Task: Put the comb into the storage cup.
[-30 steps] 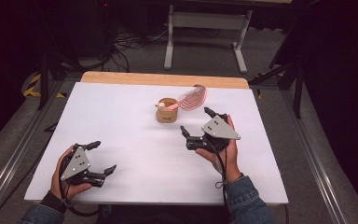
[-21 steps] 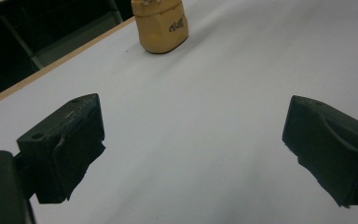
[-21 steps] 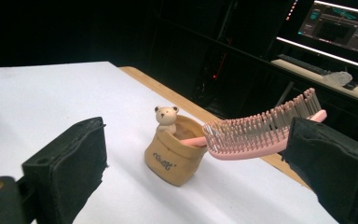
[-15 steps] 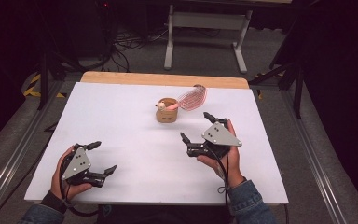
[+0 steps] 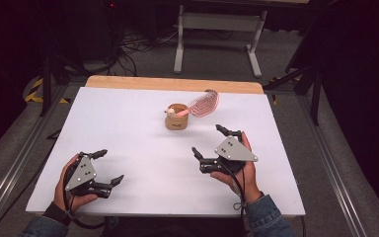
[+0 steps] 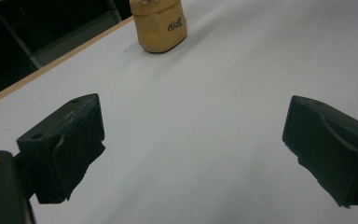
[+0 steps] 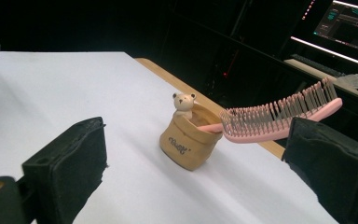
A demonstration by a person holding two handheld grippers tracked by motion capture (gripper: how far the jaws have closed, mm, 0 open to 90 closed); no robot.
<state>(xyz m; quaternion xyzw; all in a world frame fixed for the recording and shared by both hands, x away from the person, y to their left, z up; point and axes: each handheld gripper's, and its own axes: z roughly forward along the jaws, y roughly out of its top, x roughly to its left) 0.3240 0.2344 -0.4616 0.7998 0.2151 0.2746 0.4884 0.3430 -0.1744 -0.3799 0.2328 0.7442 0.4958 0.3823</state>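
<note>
A small tan holder (image 5: 178, 117) with a bear figure on its rim stands on the white table (image 5: 128, 128), toward the far middle. A pink hairbrush (image 5: 203, 104) rests with its handle in the holder and its bristled head sticking out to the right. In the right gripper view the holder (image 7: 188, 142) and the brush (image 7: 279, 117) lie ahead between the jaws. My right gripper (image 5: 211, 141) is open, near and right of the holder, holding nothing. My left gripper (image 5: 107, 167) is open at the front left, also holding nothing. The left gripper view has the holder (image 6: 159, 24) far ahead.
A wooden strip (image 5: 172, 84) runs along the table's far edge. Beyond it stand a white metal frame (image 5: 217, 22) and cables on the floor. Dark stands flank the table on both sides.
My right gripper has drawn back toward the front of the table, away from the holder. The left gripper has hardly moved.
</note>
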